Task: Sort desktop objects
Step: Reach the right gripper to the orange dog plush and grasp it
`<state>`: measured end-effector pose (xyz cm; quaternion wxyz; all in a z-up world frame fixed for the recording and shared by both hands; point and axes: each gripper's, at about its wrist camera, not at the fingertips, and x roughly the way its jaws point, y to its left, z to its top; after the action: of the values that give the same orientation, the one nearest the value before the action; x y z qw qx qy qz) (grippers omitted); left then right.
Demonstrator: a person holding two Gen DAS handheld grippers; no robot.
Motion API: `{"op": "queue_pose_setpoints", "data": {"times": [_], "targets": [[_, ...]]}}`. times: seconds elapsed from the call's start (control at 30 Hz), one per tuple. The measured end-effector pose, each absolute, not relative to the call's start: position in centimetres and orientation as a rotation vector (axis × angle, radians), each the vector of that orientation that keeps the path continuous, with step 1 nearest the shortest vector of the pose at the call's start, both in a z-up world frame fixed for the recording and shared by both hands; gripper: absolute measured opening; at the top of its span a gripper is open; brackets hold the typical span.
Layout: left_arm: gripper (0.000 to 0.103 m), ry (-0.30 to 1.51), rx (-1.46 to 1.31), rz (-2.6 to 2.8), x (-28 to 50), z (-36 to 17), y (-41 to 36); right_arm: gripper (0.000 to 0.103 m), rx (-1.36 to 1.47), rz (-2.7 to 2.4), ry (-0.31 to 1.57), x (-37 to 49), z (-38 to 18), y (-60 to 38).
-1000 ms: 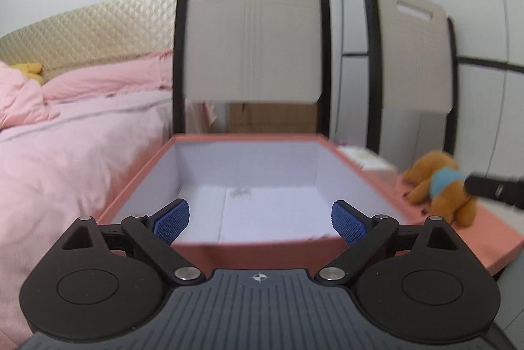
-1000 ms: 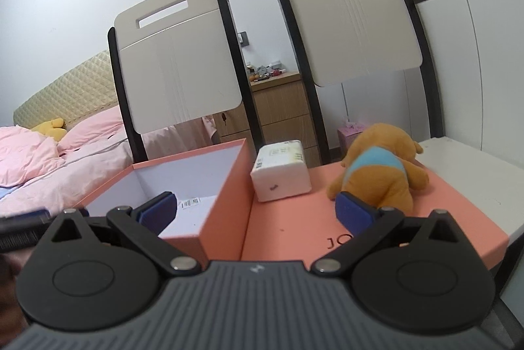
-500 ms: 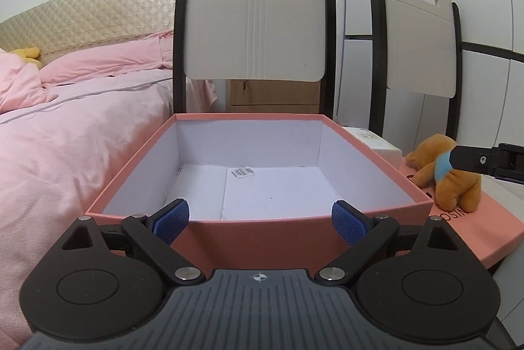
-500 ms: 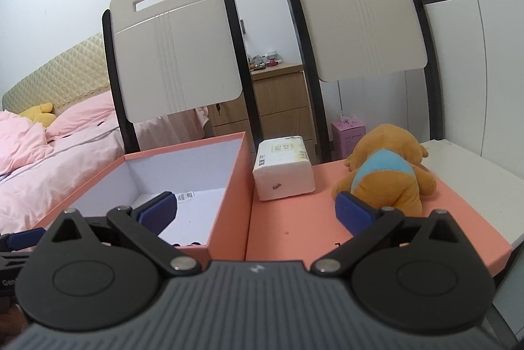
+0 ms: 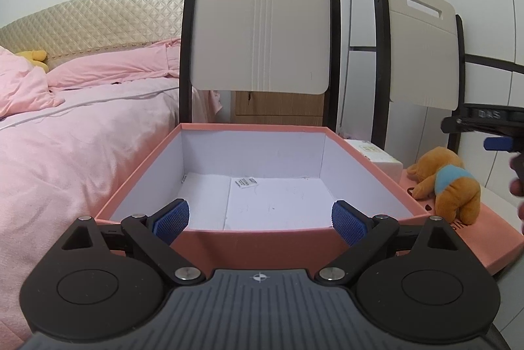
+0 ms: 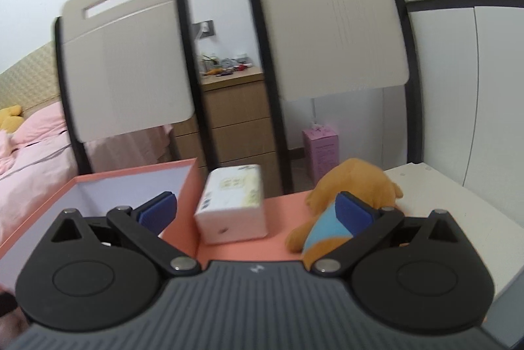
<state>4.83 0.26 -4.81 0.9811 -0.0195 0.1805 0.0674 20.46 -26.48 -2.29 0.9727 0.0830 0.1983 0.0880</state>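
Note:
An open salmon-pink box (image 5: 137, 179) with a white, empty inside stands ahead of my left gripper (image 5: 260, 220), which is open and empty at its near wall. The box also shows in the right wrist view (image 6: 131, 174). To its right, on the flat pink lid (image 6: 281, 246), lie a white tissue pack (image 6: 232, 209) and an orange plush bear in a blue shirt (image 6: 347, 202). My right gripper (image 6: 257, 210) is open and empty, low over the lid, with the tissue pack between its fingers and the bear by its right finger. The bear (image 5: 448, 183) and tissue pack (image 5: 376, 153) show in the left wrist view.
Two beige chair backs (image 5: 262, 32) (image 6: 330, 25) stand behind the box. A pink bed (image 5: 65, 133) lies to the left. A wooden drawer unit (image 6: 235, 120) and a small pink carton (image 6: 321, 150) stand behind. A white tabletop (image 6: 442, 196) lies right of the lid.
My right gripper has moved forward and down toward the tissue pack and bear, which now look much closer. My left gripper has risen a little and looks further down into the box.

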Motion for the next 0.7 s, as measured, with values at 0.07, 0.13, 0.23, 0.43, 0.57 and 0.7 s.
{"op": "queue_pose_setpoints", "data": {"times": [0.07,0.13,0.23,0.43,0.57,0.7], "targets": [[0.096,0.354,-0.035,0.140,4.7,-4.7,0.1,0.103,0.164,0.165,0.414,22.2,-2.3,-26.7],[0.096,0.342,-0.035,0.140,4.5,-4.5,0.0,0.103,0.166,0.147,0.432,23.9,-2.4,-27.0],[0.096,0.344,-0.033,0.130,4.6,-4.5,-0.2,0.103,0.163,0.126,0.485,26.2,-3.3,-27.2],[0.096,0.361,-0.038,0.134,4.7,-4.6,-0.1,0.103,0.065,0.053,0.611,29.4,-6.5,-27.0],[0.096,0.361,-0.034,0.129,4.7,-4.7,-0.1,0.103,0.021,-0.038,0.649,30.6,-8.3,-27.8],[0.096,0.370,-0.041,0.129,4.7,-4.8,0.0,0.103,0.019,-0.058,0.692,31.2,-10.0,-28.8]]}}
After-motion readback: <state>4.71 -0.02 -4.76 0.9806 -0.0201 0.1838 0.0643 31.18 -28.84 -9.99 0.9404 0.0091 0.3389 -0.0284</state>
